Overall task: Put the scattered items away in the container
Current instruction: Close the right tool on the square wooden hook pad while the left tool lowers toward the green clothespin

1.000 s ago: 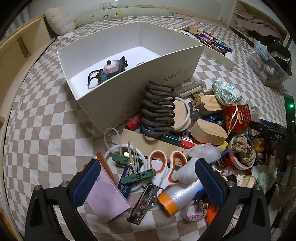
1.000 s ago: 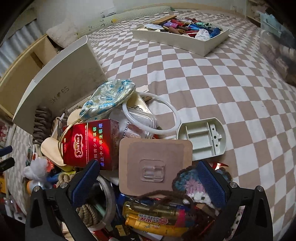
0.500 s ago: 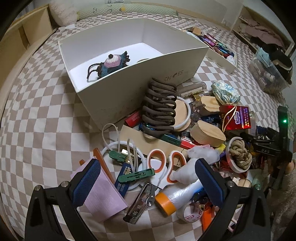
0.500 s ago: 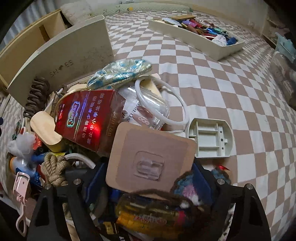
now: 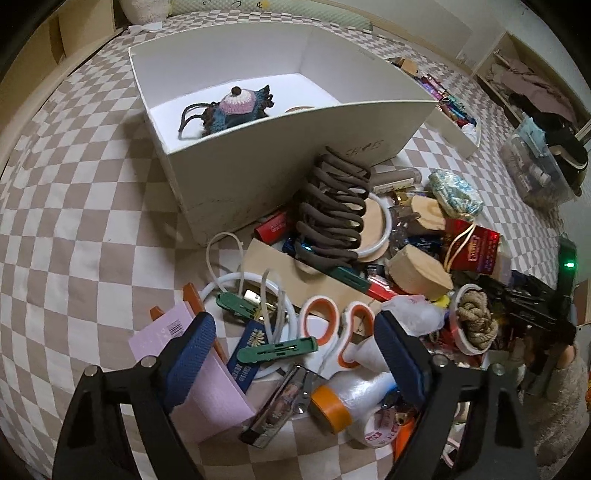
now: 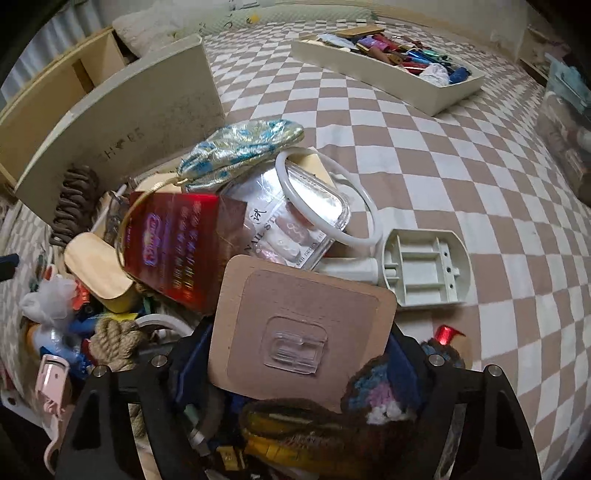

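White container (image 5: 280, 155): I see only a crocheted pouch (image 5: 236, 109) inside; its near wall hides the rest. Clutter pile beside it. Left gripper (image 5: 295, 354) jaws closing, nothing gripped; green clip (image 5: 277, 349) and scissors (image 5: 334, 328) between them. Right gripper (image 6: 291, 365) closing around tan adhesive hook card (image 6: 299, 328); pads hidden, contact unclear.

Home bedroom: brown-and-white checkered bedsheet (image 5: 74, 206), fluffy white pillow (image 6: 144, 31) by wooden bedside shelving (image 6: 55, 85), household clutter.
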`<state>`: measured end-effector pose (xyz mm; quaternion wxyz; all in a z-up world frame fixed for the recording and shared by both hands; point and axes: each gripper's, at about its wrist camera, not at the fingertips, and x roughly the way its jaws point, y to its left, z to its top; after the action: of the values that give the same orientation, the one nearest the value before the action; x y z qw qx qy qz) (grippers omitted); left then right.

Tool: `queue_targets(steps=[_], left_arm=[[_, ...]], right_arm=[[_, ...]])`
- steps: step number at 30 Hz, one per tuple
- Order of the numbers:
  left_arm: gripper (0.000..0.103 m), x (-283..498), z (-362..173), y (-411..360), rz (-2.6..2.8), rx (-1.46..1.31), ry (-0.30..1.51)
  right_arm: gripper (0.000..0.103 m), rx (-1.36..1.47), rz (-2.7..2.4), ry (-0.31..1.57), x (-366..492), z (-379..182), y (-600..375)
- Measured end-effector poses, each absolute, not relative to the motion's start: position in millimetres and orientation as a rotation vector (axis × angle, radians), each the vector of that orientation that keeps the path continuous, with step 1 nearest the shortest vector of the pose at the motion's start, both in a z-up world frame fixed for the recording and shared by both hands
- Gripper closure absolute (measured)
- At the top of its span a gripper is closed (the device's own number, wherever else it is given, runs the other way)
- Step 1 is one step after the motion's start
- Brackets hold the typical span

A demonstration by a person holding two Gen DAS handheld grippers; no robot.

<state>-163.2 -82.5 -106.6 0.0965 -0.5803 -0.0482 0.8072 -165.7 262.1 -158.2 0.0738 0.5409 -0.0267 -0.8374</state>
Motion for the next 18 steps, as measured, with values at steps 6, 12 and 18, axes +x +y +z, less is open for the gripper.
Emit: queue_targets(steps=[6,12,18], left_arm=[[0.016,-167,-120,-85,2.378,-1.765,-0.155],[0.016,-170,-134,-84,2.367,-1.798,-0.176],[0.037,-172,-149,-82,2.334,-1.826,-0.206]], right_arm=[[0.021,1.565,-2.518,-0.179,-156,-140,265],[0.021,1.512,-2.501,-0.228,-146,-125,262],[0.021,1.478,-2.479,-0.257,-136,-116,258]])
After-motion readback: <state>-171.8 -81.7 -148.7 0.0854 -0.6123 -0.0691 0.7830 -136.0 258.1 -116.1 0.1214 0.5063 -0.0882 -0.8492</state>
